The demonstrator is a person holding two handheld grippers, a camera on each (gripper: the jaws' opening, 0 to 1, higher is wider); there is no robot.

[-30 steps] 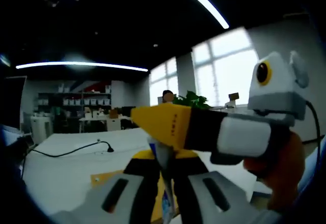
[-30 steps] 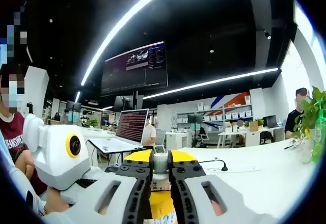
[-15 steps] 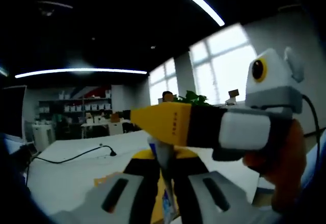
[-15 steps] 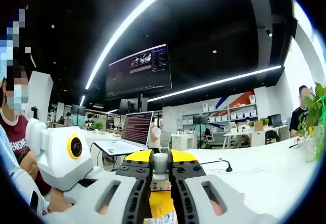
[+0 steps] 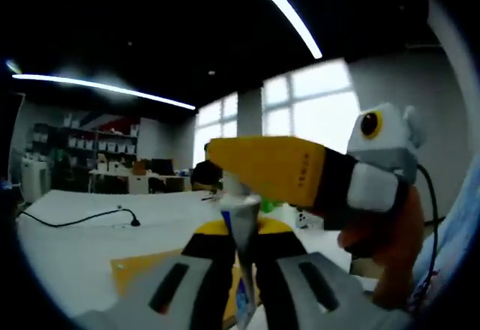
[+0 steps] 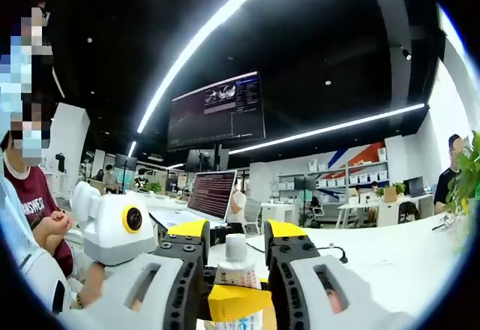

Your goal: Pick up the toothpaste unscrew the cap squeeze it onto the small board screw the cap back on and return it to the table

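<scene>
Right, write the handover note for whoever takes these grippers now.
Left gripper: shut on the toothpaste, tube held up off the table.
Right gripper: open, jaws on either side of the cap with a gap on each side.
Small board: flat on the table below the tube, no paste visible on it.
Done: toothpaste picked up.
Cap is on the tube; whether it is loosened cannot be told.
Left: unscrew the cap, squeeze onto the board, recap, set the tube back down.
</scene>
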